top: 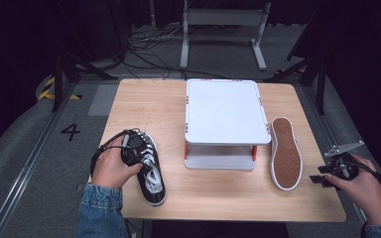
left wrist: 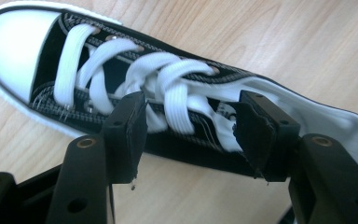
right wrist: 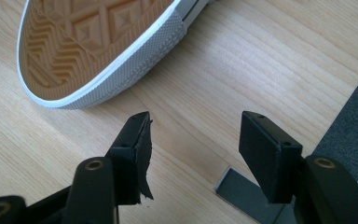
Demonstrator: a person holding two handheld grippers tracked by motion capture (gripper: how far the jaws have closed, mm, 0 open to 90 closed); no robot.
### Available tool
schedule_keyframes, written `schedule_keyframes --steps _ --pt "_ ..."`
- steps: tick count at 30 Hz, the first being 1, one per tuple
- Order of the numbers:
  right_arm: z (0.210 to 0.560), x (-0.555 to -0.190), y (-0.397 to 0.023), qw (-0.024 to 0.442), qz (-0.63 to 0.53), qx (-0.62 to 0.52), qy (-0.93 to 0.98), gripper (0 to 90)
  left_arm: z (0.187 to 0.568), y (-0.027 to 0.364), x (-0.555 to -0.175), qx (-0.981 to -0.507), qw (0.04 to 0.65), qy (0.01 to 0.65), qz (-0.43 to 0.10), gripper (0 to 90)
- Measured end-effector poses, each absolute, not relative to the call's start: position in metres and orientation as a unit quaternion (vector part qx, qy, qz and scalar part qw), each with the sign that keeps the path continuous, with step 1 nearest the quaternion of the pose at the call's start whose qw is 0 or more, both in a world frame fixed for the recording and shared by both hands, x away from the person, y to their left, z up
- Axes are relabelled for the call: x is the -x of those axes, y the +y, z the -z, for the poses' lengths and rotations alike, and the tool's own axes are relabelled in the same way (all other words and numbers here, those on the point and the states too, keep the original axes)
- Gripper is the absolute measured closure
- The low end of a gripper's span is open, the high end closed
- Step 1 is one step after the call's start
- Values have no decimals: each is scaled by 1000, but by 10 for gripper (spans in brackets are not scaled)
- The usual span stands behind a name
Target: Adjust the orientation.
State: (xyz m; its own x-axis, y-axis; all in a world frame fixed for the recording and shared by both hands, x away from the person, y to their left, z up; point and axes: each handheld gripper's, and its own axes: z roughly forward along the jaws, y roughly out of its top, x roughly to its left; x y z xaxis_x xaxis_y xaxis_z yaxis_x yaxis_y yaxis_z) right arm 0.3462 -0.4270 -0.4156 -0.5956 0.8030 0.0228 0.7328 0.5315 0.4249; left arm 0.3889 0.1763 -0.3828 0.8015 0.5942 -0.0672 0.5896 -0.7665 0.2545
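A black canvas sneaker with white laces stands upright on the left of the wooden table, toe towards the far side. My left gripper hovers over its front half. In the left gripper view this gripper is open, with one jaw on each side of the laces of the sneaker, not closed on them. A second sneaker lies sole up on the right. My right gripper is at the table's right edge, open with bare wood between its jaws and the tan sole just beyond it.
A white two-level rack with orange posts stands at the table's centre, between the two shoes. The right table edge and grey floor lie close to my right gripper. Cables and a metal frame are on the floor behind the table.
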Motion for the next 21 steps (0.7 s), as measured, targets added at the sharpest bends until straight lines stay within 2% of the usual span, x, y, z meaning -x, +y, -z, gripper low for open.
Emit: schedule_keyframes --steps 7,8,10,12,21 --pt "417 -340 -431 87 -196 -442 871 442 390 170 -397 -948 115 297 -7 526" --pt "418 -339 -432 88 -196 -442 871 441 391 169 -397 -949 112 295 -8 556" --pt "417 -337 -432 88 -198 -441 871 441 390 170 -397 -947 115 299 -10 726" --pt "417 -337 -433 89 -199 -440 871 441 389 174 -397 -944 124 306 -3 789" --pt "417 -337 -434 88 -198 -443 870 441 375 176 -402 -927 130 352 -6 850"
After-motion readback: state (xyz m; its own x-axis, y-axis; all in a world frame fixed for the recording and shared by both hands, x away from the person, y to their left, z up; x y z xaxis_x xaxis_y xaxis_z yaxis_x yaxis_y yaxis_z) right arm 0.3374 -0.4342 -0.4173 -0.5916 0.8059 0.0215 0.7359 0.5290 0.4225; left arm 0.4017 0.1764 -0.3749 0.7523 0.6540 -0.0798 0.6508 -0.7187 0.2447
